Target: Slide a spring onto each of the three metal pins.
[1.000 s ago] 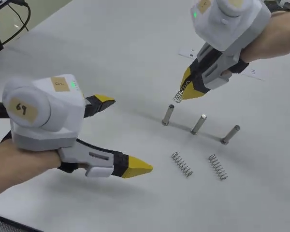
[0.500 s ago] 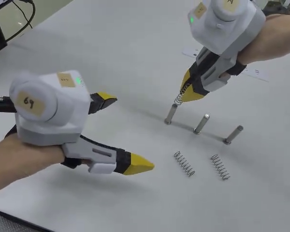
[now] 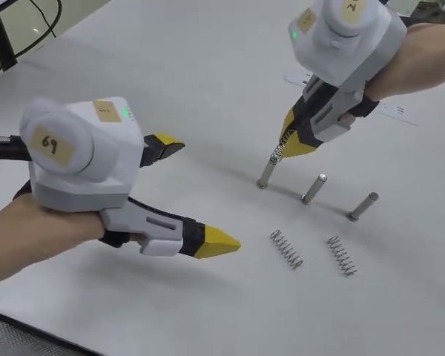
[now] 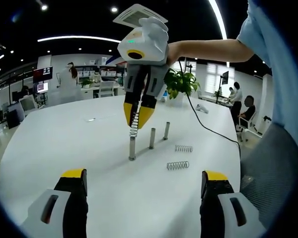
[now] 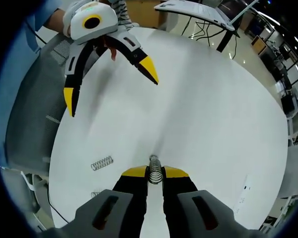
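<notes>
White table [image 3: 170, 59], matt and plain, its near edge crossing the lower left corner of the head view. Beyond the table's far left corner stand a black post [image 3: 1, 41] and a looping black cable [image 3: 50, 22]. A flat white printed strip [image 3: 397, 111] lies near the far right edge. In the left gripper view, a thin black cable [image 4: 208, 130] trails over the tabletop to its edge. It passes a potted green plant [image 4: 181, 82] and a small white object [image 4: 201, 108] lying near the plant. Background: open office with curved ceiling light strips [image 4: 74, 38], a dark screen [image 4: 42, 74], a standing person [image 4: 69, 79] and a seated person [image 4: 246, 111].
</notes>
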Demonstrator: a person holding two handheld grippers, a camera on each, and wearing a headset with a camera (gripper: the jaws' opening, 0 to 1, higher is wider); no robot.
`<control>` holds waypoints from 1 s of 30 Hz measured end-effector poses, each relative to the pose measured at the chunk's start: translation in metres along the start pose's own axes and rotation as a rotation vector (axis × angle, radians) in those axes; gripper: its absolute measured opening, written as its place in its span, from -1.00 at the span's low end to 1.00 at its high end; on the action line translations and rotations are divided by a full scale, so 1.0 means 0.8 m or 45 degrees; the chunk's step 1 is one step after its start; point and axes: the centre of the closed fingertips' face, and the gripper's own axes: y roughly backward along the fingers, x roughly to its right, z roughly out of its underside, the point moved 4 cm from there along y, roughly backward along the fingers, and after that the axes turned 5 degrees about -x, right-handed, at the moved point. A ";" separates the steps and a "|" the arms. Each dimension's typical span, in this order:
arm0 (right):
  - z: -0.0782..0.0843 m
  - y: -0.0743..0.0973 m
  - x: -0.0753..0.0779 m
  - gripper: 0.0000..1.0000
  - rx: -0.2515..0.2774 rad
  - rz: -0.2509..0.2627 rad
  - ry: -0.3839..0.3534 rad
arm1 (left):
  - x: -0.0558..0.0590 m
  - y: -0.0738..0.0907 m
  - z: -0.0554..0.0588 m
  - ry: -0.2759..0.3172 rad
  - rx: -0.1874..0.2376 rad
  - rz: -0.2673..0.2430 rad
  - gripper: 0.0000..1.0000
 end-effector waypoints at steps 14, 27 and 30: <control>-0.001 -0.010 -0.003 -0.84 -0.018 -0.009 0.012 | 0.001 -0.001 0.000 -0.005 0.000 0.004 0.80; -0.003 -0.027 -0.002 -0.84 -0.041 -0.035 0.015 | -0.002 -0.001 -0.001 0.002 -0.001 0.001 0.79; -0.003 -0.033 0.001 -0.84 -0.046 -0.042 0.012 | -0.003 -0.001 -0.001 0.004 -0.001 -0.001 0.79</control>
